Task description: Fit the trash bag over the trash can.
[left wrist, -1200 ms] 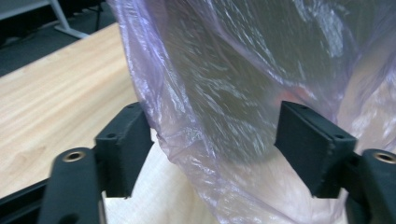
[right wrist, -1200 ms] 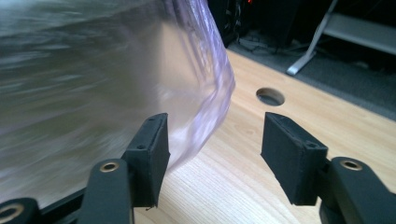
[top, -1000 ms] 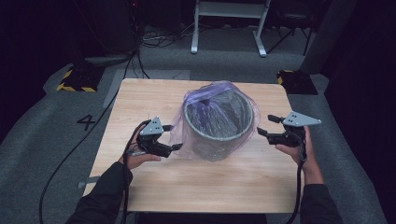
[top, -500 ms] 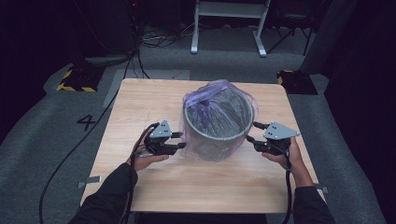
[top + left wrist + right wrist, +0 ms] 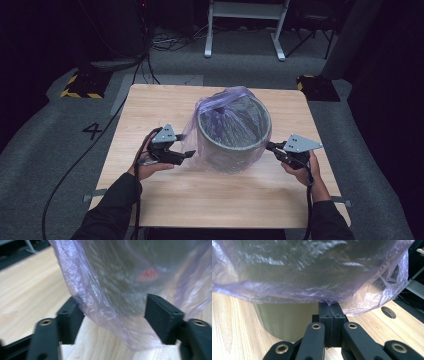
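A grey round bin (image 5: 235, 145) stands in the middle of the wooden table (image 5: 160, 105), lined with a thin purple plastic bag (image 5: 222, 100) that drapes over its rim and down its sides. My left gripper (image 5: 187, 144) is at the bin's left side. Its jaws have just been opening. In the left gripper view they stand apart (image 5: 113, 300) with the bag's loose hem (image 5: 100, 277) hanging between them. My right gripper (image 5: 270, 146) is at the bin's right side and has just closed. Its jaws (image 5: 330, 305) are pressed together on a pinch of the bag's hem (image 5: 299, 270), with the bin wall (image 5: 287, 317) behind.
Bare table lies in front of the bin and behind it. A round hole (image 5: 388, 312) is in the tabletop near the right gripper. Around the table there are cables, a metal stand (image 5: 245, 30), yellow-black blocks (image 5: 75, 85) and a floor mark "4" (image 5: 92, 131).
My right gripper has moved in from the right to the bin's side, sunk a little and closed on the bag's hem. My left gripper stayed by the bin, with its jaws narrower half a second ago.
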Demonstrator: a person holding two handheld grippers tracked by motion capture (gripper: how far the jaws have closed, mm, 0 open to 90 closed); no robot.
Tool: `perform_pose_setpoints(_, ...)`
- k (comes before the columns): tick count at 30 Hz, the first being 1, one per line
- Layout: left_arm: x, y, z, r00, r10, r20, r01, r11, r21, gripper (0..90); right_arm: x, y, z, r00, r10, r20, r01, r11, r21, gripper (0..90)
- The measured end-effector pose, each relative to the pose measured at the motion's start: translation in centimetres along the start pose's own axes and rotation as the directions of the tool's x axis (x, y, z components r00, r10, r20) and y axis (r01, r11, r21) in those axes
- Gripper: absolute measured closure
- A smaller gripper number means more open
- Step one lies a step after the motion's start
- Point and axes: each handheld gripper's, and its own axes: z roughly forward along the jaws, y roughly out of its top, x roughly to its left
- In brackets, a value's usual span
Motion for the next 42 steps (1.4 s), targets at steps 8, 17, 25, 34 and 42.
perform_pose_setpoints(8, 0.3, 1.0, -2.8, 0.9995, -0.032, 0.001, 0.032, 0.9926, -0.117, 19.7, -0.2, -1.0, -0.2, 0.9987, 0.05, 0.012, -0.05, 0.999, -0.008, 90.0)
perform_pose_setpoints(17, 1.7, 0.3, -1.4, 0.9923, -0.124, -0.01, 0.123, 0.9897, -0.074, 17.2, 0.7, -1.3, -0.7, 0.9994, -0.002, 0.035, 0.001, 0.999, 0.035, 90.0)
perform_pose_setpoints(25, 2.7, 0.5, 0.8, 0.9913, -0.132, -0.001, 0.131, 0.9909, -0.03, 16.8, 0.9, -1.3, 0.0, 0.9925, -0.016, 0.121, 0.009, 0.998, 0.06, 46.4)
perform_pose_setpoints(34, 3.6, 0.8, 2.3, 0.9914, -0.125, -0.039, 0.124, 0.9922, -0.01, 52.1, 0.7, -1.1, 0.8, 0.9643, -0.057, 0.259, 0.049, 0.998, 0.036, 72.2)
perform_pose_setpoints(42, 3.8, -0.2, 3.6, 0.9945, -0.094, -0.046, 0.096, 0.994, 0.051, 89.6, 0.1, -2.2, 0.8, 0.9826, -0.008, 0.186, -0.004, 0.998, 0.065, 90.0)
